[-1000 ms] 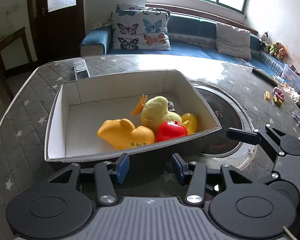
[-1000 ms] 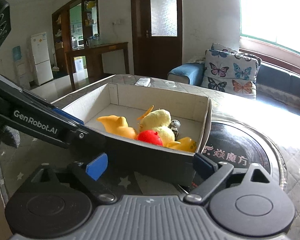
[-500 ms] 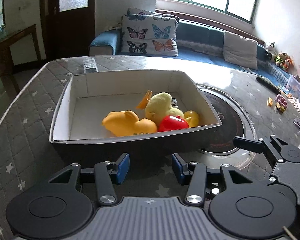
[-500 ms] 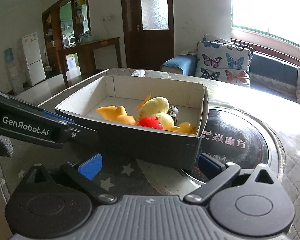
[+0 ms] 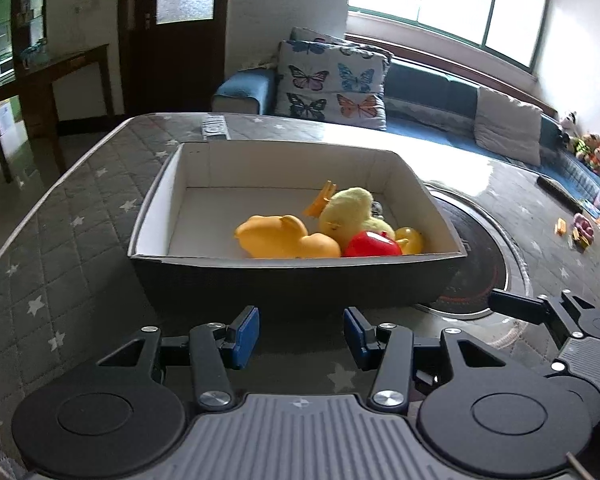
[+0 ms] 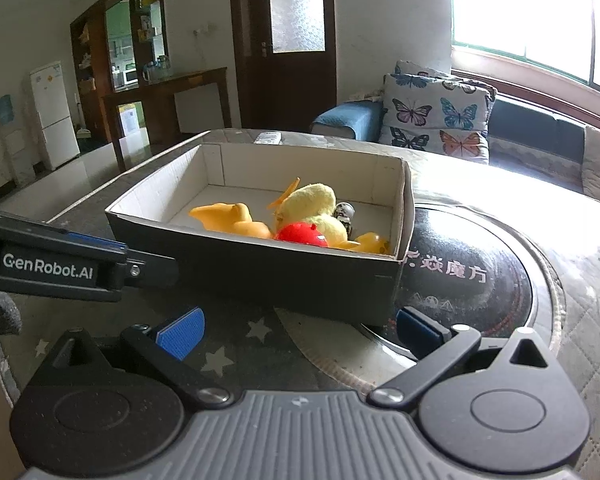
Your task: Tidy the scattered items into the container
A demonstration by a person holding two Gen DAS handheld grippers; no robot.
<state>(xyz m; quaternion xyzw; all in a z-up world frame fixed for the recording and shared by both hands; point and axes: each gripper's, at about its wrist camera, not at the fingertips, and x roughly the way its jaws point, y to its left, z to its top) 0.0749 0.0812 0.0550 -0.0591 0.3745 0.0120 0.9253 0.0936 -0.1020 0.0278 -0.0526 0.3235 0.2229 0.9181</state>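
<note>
Box (image 5: 300, 284) of toys sits just beyond both tongs, left (image 5: 300, 330) and right (image 6: 300, 330), each gaping empty.

The right gripper (image 6: 300, 328) has just opened wider, empty, and both grippers now sit farther from the box (image 6: 260, 276).

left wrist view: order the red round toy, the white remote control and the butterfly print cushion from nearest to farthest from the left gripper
1. Red round toy, in the box's near right corner, nearest the left gripper.
2. White remote control, on the table behind the box.
3. Butterfly print cushion, on the sofa beyond the table.
</note>
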